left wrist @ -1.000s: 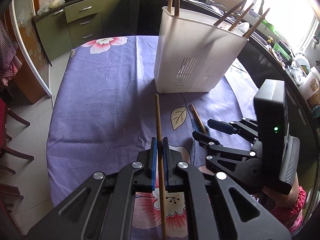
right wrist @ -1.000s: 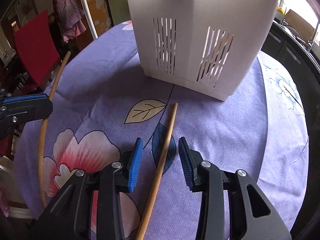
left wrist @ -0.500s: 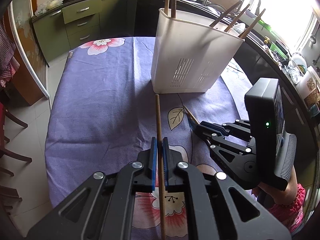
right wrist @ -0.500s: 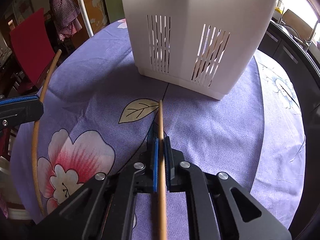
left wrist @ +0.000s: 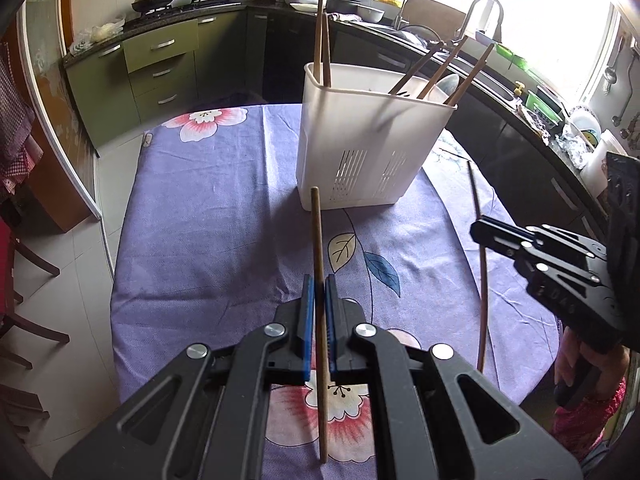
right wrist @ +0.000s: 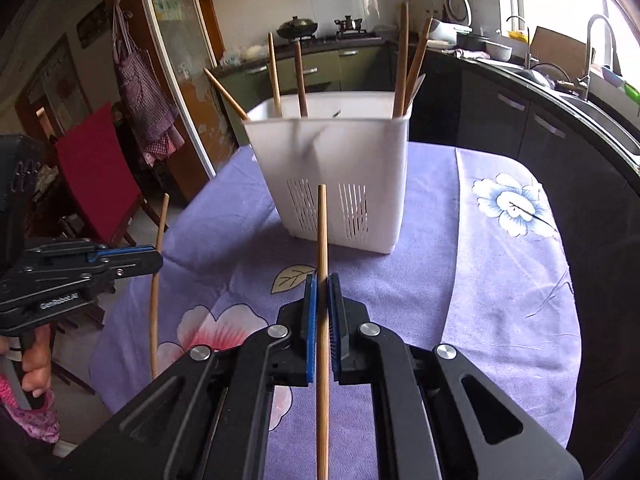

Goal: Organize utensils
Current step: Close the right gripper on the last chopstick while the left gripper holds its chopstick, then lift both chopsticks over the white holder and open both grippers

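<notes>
1. The worktop (left wrist: pixel 208 216) wears a purple flowered cloth; its near edge is hidden behind the claw bodies in both wrist views, and its 3 o'clock rim is cut off by the dark fisheye border.
2. The white utensil holder (left wrist: pixel 360 140) stands on the cloth at 12 o'clock from both claws, slotted near its base. Its inside cannot be seen, so where the chopsticks in it (right wrist: pixel 298 76) stand in its compartments is unclear; only their upper ends show above the rim.
3. The left claw (left wrist: pixel 319 292) is pressed together on a wooden chopstick (left wrist: pixel 318 236), which runs toward 12 o'clock with its tip just short of the holder's base. The stick's rear end passes under the claw frame and ends near the bottom of the left wrist view.
4. The right claw (right wrist: pixel 322 292) is likewise pinching its own chopstick (right wrist: pixel 322 232), clear of the cloth, tip at 12 o'clock in front of the holder's slots; its tail is cut off by the bottom edge.
5. In the left wrist view the right claw (left wrist: pixel 480 232) sits at 3 o'clock, seen side-on, its pads hard to make out; a hand (left wrist: pixel 576 364) below it is partly cropped.
</notes>
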`<state>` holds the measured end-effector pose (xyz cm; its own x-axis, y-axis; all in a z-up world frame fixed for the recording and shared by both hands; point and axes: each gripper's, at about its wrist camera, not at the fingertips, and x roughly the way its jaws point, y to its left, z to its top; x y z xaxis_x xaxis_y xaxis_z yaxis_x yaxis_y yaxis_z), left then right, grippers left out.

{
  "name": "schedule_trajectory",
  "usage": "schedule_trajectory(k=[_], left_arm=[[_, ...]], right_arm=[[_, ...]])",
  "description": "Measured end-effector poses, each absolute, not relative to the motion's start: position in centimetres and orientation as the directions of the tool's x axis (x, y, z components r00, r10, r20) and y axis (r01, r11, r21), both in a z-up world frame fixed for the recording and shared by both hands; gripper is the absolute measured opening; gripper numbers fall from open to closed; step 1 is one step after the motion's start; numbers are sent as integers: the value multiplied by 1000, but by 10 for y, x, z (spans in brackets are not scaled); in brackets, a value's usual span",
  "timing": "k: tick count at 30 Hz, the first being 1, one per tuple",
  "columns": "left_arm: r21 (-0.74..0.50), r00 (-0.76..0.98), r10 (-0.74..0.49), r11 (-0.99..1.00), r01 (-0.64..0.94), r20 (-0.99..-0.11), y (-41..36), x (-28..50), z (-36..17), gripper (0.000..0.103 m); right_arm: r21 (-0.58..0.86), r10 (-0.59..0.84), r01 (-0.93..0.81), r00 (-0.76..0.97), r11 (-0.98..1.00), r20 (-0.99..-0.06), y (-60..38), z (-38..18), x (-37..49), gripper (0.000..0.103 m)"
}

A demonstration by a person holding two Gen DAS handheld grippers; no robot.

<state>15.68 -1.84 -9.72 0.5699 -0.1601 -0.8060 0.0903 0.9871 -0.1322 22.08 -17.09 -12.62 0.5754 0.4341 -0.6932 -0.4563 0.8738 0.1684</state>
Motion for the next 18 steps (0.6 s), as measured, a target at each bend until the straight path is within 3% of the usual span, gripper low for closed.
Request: schedule_trajectory(k=[9, 18], left_arm=[[-99, 615, -144, 989, 107, -776, -23, 138, -78, 5], [-75, 644, -140, 989, 127, -752, -28, 123, -63, 3]], right_arm=[[175, 461, -460, 637, 870, -617, -202, -91, 179, 6], [176, 463, -457, 653, 872, -599, -223, -82, 154, 6]])
